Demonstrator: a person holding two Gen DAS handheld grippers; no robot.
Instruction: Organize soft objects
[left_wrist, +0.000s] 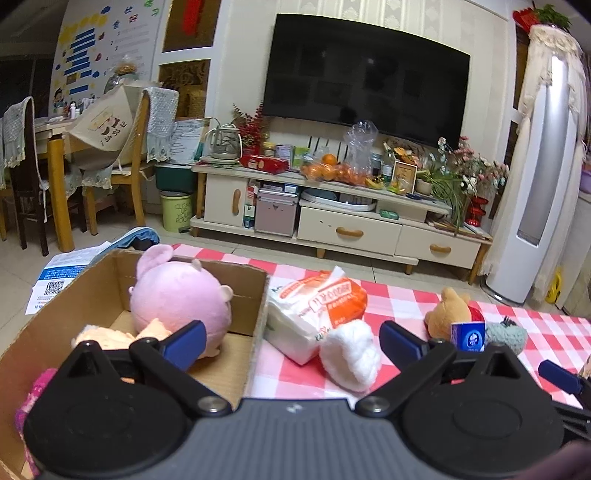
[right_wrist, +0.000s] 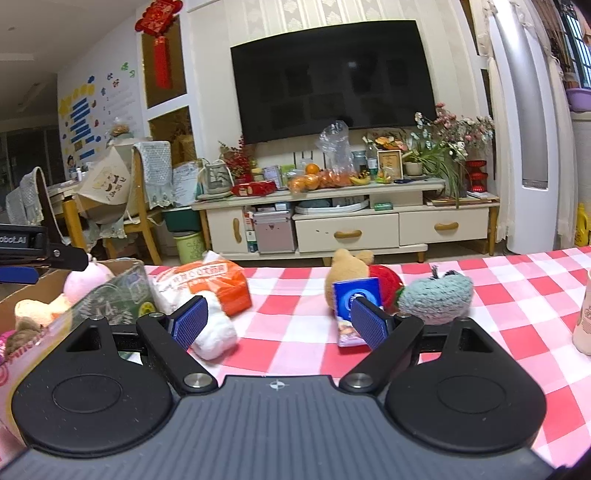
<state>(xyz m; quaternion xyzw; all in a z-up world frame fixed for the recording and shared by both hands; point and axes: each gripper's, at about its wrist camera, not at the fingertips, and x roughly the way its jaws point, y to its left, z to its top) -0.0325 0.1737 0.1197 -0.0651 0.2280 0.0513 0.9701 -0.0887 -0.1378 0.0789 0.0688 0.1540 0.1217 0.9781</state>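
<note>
Even indoor light fills both views — bright enough, with a slightly warm cast, and its source stays out of frame. Shadows are soft: a faint one lies under the white plush (left_wrist: 351, 354) on the checked surface (right_wrist: 498, 295). The dark television (left_wrist: 365, 74) carries dim, smeared reflections and no hard glare. Fisheye bending is strong at the edges — the tall white air conditioner (left_wrist: 539, 177) and the wall lines bow, and the corners darken. Close parts look a little soft, and the far room slightly grainy.

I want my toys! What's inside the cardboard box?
Inside the cardboard box sit a pink plush toy and a peach plush toy. The box's near floor is hidden.
</note>
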